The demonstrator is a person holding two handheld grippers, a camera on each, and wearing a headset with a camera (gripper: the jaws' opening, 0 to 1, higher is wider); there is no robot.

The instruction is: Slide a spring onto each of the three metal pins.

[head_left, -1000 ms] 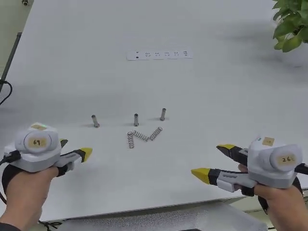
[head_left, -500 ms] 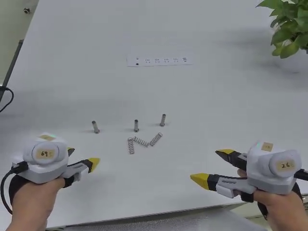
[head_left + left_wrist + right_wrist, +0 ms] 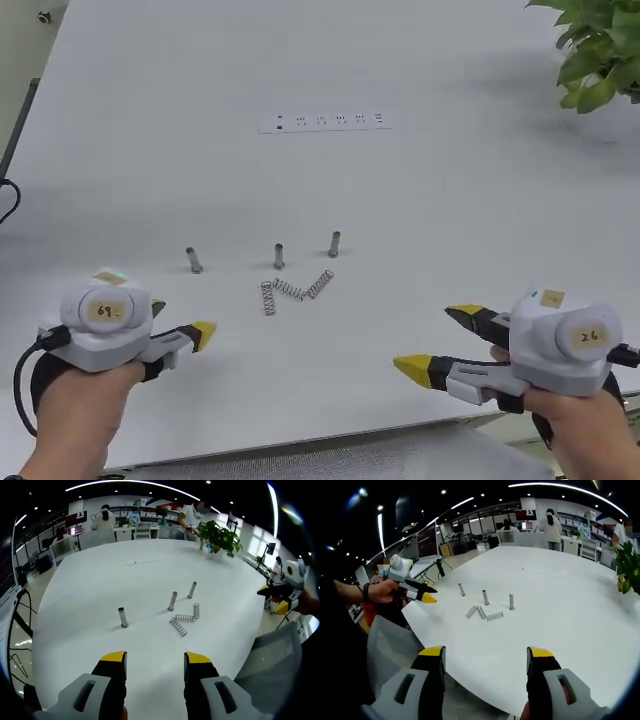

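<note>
Three short metal pins stand upright in a row on the white table: left pin point(image 3: 194, 260), middle pin point(image 3: 279, 256), right pin point(image 3: 335, 243). Just in front of them lie three loose springs point(image 3: 290, 289) in a zigzag, touching end to end. From the left gripper view the pins point(image 3: 172, 601) and springs point(image 3: 184, 617) are ahead and to the right. My left gripper point(image 3: 180, 320) point(image 3: 156, 660) is open and holds nothing, near the table's front left. My right gripper point(image 3: 437, 340) point(image 3: 486, 656) is open with nothing in it at the front right, the springs point(image 3: 482, 612) far ahead of it.
A white power strip point(image 3: 322, 121) lies flat farther back on the table. A potted green plant point(image 3: 590, 55) stands at the back right corner. The table's front edge point(image 3: 300, 445) runs just below both grippers. People and desks fill the office behind.
The head camera has shifted slightly. My left gripper has edged a little to the right toward the springs. Pins, springs and the right gripper have stayed put.
</note>
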